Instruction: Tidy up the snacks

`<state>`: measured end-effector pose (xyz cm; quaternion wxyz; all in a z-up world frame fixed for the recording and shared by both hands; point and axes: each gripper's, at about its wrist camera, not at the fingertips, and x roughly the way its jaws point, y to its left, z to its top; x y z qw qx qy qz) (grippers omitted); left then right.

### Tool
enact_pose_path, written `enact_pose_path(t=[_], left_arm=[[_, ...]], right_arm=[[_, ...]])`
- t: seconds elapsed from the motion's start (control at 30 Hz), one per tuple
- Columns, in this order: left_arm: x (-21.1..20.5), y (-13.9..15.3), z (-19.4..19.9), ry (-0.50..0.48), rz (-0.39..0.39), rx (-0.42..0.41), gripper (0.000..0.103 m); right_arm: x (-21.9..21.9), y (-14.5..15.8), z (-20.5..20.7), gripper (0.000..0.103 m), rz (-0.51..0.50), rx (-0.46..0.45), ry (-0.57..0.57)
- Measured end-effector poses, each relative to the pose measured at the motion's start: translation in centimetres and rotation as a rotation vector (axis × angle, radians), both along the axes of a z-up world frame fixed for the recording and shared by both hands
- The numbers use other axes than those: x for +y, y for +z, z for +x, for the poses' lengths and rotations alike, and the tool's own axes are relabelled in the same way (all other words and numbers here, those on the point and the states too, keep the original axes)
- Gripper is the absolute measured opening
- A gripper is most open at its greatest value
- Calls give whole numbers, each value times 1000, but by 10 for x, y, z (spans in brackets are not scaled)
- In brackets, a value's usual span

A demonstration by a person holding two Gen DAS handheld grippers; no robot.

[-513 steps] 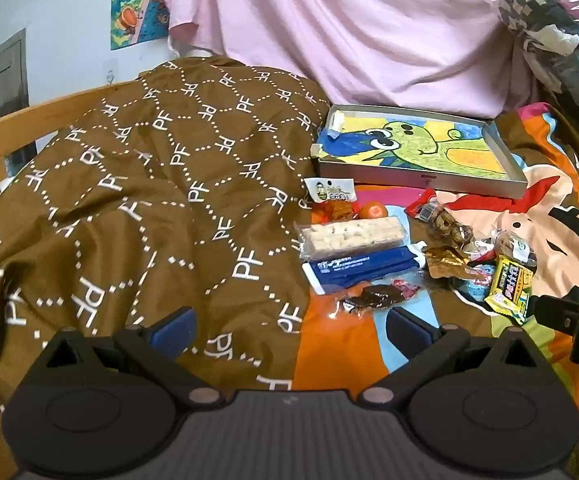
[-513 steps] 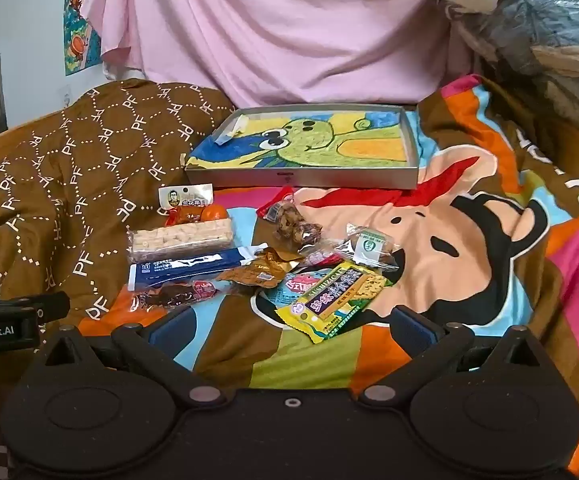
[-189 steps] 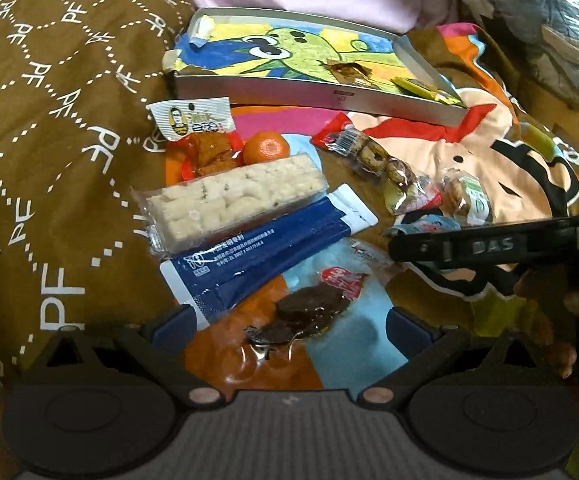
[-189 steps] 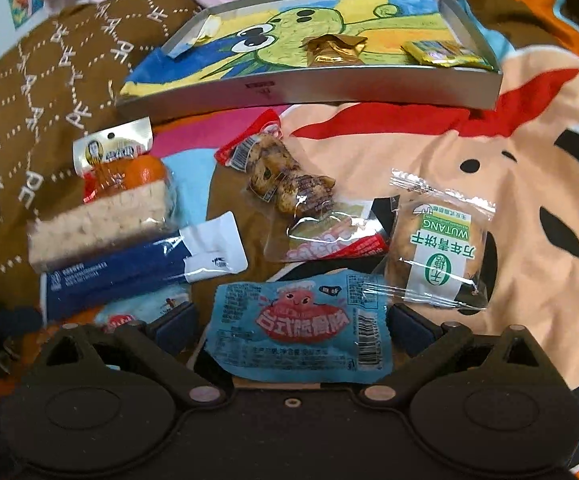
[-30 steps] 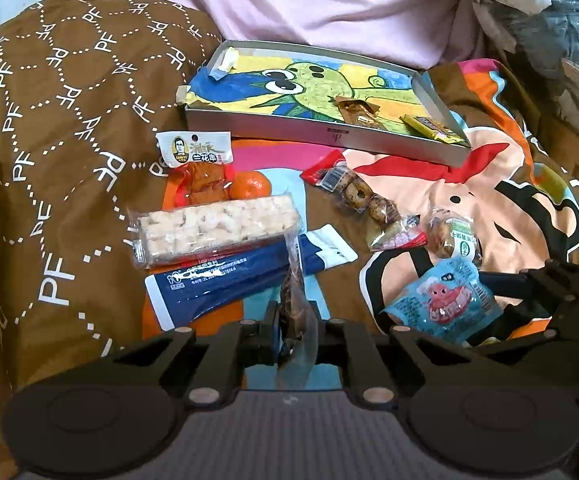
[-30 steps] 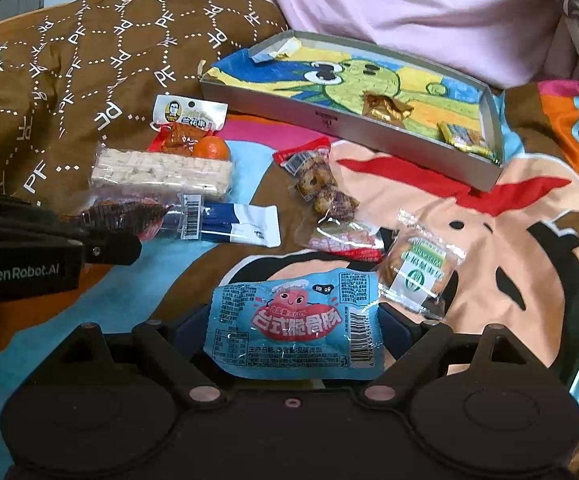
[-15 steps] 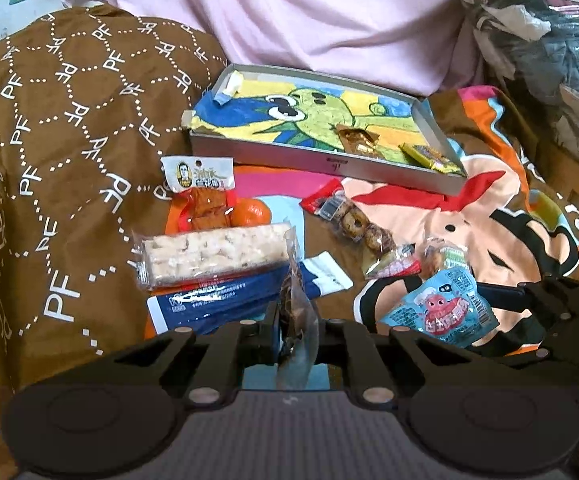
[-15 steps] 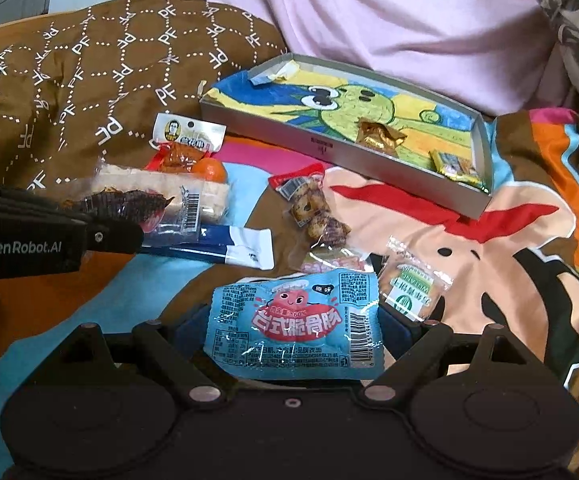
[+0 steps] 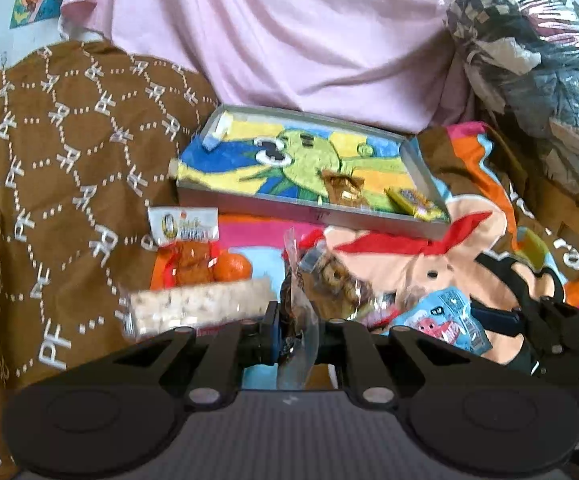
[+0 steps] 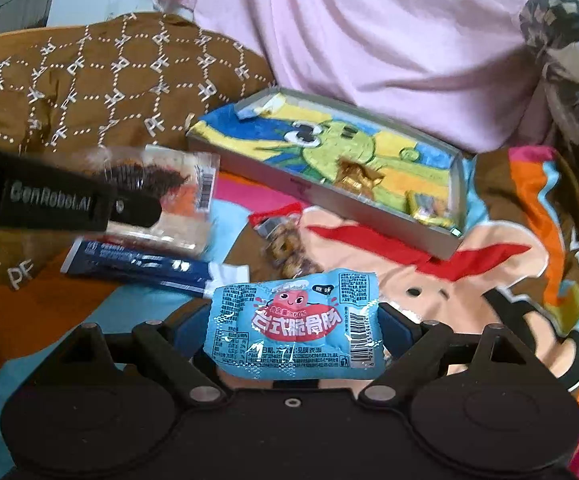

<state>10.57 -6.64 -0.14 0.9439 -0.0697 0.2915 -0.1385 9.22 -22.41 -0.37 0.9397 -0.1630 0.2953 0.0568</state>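
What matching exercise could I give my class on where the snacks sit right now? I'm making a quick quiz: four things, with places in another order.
Things:
1. light blue sausage packet
2. clear packet of dark dried snack
3. gold foil-wrapped candy
4. long dark blue packet

Places:
A. lying on the blanket
B. inside the grey tray with the green cartoon picture
C. gripped by the left gripper
D. gripped by the right gripper

Pairs: 1-D, 2-C, 3-B, 4-A
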Motion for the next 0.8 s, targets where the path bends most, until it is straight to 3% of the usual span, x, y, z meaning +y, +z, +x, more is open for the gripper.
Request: enact_pose_path(t=[0.3, 0.8], left_arm=[[-7, 27, 21, 28, -10, -63, 12], [-53, 47, 93, 40, 13, -110, 12]], right_arm=[[-14, 23, 25, 88, -31, -105, 4], [-65, 40, 115, 88, 53, -270, -59]])
